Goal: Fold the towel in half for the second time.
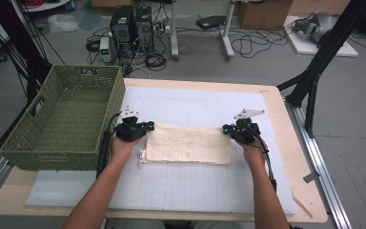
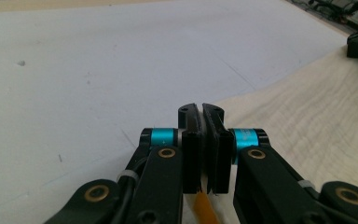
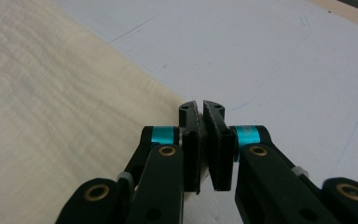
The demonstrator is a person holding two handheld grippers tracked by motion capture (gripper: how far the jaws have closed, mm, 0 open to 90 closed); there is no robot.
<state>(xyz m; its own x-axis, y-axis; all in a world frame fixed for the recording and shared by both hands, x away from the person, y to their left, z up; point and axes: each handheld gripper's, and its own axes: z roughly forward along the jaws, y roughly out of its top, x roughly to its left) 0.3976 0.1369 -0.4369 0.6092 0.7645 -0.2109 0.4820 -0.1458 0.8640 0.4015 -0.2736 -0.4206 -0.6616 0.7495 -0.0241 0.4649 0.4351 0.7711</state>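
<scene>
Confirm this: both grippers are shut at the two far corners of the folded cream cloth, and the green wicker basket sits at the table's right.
Not quite. The green wicker basket sits at the table's left, as the high view shows. The rest holds: left gripper and right gripper are shut at the far corners of the folded cream cloth.

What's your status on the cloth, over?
Left gripper and right gripper both shut, one at each far corner of the cloth. Cloth folded, flat on the white mat. Green basket left of it, nothing in the way.
</scene>
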